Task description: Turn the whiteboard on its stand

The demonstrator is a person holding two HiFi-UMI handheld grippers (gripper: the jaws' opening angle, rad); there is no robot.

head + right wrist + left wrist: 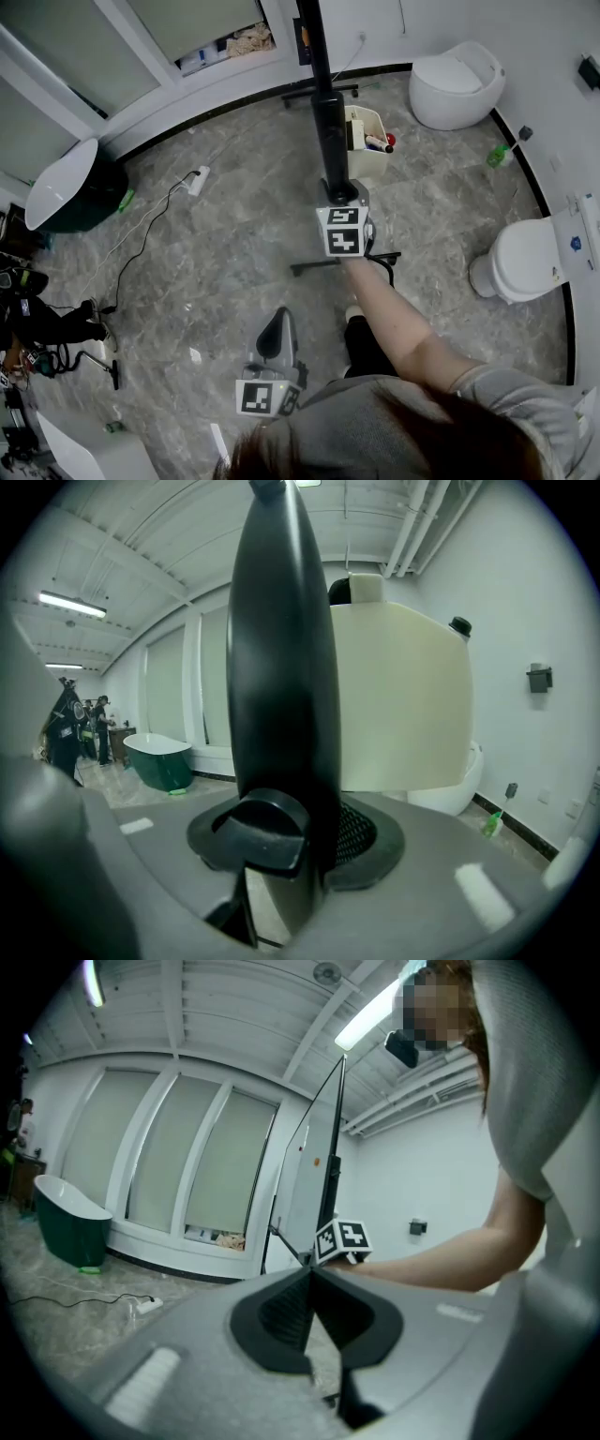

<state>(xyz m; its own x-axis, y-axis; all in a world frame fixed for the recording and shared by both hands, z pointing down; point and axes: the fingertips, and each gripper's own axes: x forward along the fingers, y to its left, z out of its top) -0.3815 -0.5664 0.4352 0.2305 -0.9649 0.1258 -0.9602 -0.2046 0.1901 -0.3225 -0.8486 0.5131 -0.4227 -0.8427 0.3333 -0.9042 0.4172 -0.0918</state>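
From above, the whiteboard (328, 122) shows edge-on as a tall black frame on a black stand (323, 91). My right gripper (339, 194) is shut on that black edge, arm stretched forward. In the right gripper view the frame (281, 667) rises thick and dark between the pads of the right gripper (309, 832), which press on it. My left gripper (278, 321) hangs back near my body, apart from the board. Its jaws meet with nothing between them in the left gripper view (309, 1283). That view shows the board (314, 1176) ahead, with the right gripper's marker cube (342, 1238) against it.
A cream bin (367, 145) of markers sits right behind the board. A stand foot (342, 262) lies under my right arm. White tub (455, 84), toilet (525, 262), dark green tub (70, 192), power strip with cable (197, 178) and a green bottle (497, 155) ring the floor.
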